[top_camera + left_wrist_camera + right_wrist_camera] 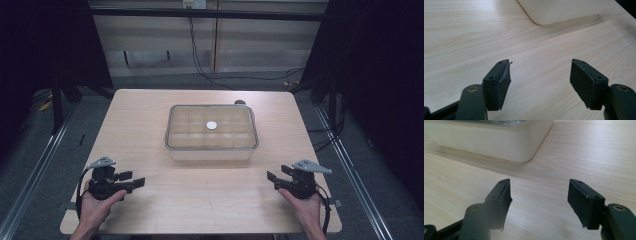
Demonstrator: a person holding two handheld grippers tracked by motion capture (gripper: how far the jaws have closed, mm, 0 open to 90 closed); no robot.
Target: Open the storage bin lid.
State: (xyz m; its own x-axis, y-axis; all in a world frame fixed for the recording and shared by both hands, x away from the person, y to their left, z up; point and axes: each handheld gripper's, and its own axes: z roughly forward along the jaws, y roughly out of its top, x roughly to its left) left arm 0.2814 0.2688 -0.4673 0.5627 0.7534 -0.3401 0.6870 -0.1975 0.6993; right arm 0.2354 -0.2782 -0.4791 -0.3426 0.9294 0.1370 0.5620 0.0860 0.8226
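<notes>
High view: the bench [150,210] is a pale wood-grain top. Beyond its far edge a black cable [200,60] runs down a light wall panel and across the grey floor [55,165]. A small dark round thing [240,102] sits just behind the box's far right corner; what it is cannot be told. Metal rails [35,160] run along the floor on either side of the bench. Between either pair of tongs and the box lies bare wood, with nothing in the path.

The left tongs [135,179] rest near the front left corner of the bench, held in the person's left hand [95,205], jaws pointing right, towards the other pair. The right tongs [277,179] are near the front right corner in the right hand [305,205], jaws pointing left. Both pairs stand wide apart with nothing between the pads, as the left gripper view [540,75] and the right gripper view [540,195] each show over bare wood.

The box [212,150] lies between the two pairs and farther back, well apart from both, about mid-bench. It is a rectangular, rounded-cornered container with a cream lower body and a clear lid [180,112]; through it a grid of compartments shows. A small white disc [212,125] sits at the lid's centre. In the left gripper view one rounded cream corner [541,17] appears ahead; in the right gripper view the cream side wall [489,142] rises ahead and to the left.
</notes>
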